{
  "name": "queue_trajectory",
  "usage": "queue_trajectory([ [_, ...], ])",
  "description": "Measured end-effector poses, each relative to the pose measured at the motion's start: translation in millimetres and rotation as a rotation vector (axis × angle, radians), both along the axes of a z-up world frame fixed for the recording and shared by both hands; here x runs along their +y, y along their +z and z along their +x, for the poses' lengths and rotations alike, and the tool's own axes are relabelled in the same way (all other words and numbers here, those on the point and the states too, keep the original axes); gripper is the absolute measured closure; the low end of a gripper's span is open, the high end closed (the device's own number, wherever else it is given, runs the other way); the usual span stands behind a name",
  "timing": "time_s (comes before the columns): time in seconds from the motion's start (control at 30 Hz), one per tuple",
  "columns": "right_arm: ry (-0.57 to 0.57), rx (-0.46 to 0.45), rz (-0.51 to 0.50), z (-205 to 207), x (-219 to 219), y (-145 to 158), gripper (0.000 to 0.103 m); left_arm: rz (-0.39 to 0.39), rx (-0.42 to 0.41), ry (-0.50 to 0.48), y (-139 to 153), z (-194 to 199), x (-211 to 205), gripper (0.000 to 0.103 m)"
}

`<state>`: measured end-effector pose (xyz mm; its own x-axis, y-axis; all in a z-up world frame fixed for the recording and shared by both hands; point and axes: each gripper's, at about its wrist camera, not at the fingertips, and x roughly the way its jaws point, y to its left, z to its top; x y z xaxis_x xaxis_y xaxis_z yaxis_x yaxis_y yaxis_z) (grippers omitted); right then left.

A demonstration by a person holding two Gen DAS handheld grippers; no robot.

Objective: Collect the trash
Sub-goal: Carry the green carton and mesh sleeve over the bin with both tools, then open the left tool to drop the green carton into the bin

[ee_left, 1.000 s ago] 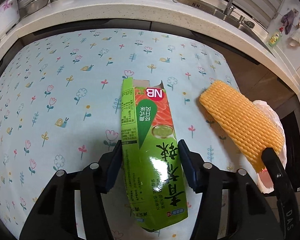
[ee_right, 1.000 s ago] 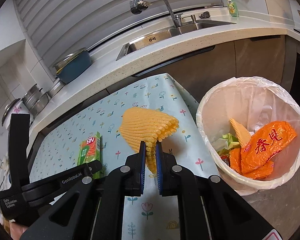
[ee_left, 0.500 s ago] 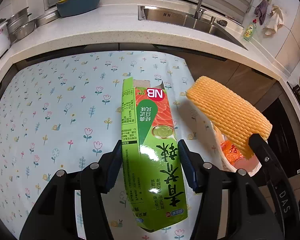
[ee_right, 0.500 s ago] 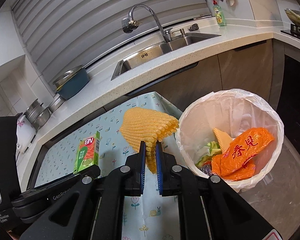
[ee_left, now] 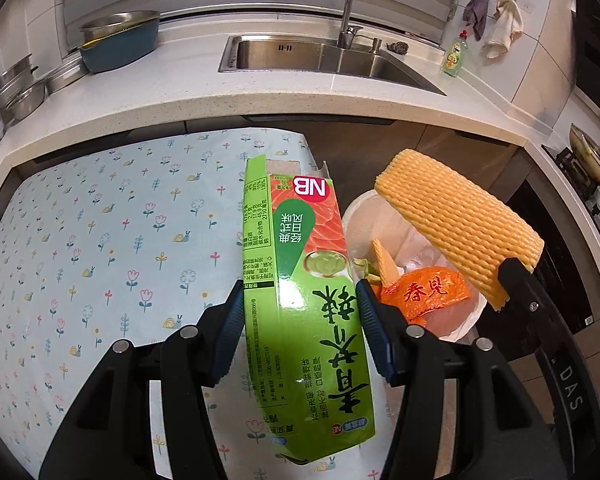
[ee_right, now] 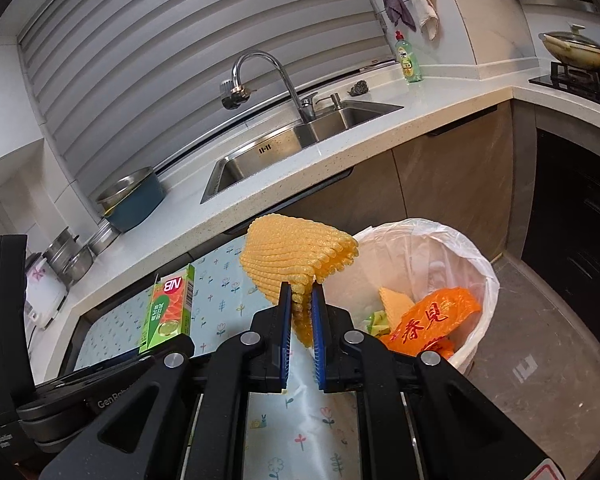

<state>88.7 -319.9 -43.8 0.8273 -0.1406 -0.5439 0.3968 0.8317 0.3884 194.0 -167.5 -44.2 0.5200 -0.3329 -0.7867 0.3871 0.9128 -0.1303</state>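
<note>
A light, probably empty green snack carton (ee_left: 300,280) is clamped mid-body by the left gripper (ee_left: 298,320); soft foam fruit netting (ee_right: 296,260), pinched at its edge in the right gripper (ee_right: 300,320), is held beside the trash bin (ee_right: 484,276).

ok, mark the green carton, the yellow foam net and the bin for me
green carton (ee_left: 300,280), left wrist view, on its front face between the fingers.
yellow foam net (ee_right: 296,256), right wrist view, on the ribbed fan above the fingers.
bin (ee_right: 488,280), right wrist view, on the white liner at the rim.
</note>
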Motion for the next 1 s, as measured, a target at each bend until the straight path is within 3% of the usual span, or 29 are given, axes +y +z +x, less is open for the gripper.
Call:
queue_trajectory([
  [0.43, -0.102, 0.004, 0.007, -25, -54, -6, 0.093, 0.018, -0.03, -0.143, 4, -13, -61, 0.051],
  [0.77, -0.158, 0.022, 0.01, -29, -84, -21, 0.093, 0.019, -0.029, -0.3, -11, -1, -110, 0.05],
  [1.0, -0.182, 0.04, 0.024, -20, -98, -35, 0.093, 0.006, -0.039, -0.32, -18, 14, -123, 0.048],
])
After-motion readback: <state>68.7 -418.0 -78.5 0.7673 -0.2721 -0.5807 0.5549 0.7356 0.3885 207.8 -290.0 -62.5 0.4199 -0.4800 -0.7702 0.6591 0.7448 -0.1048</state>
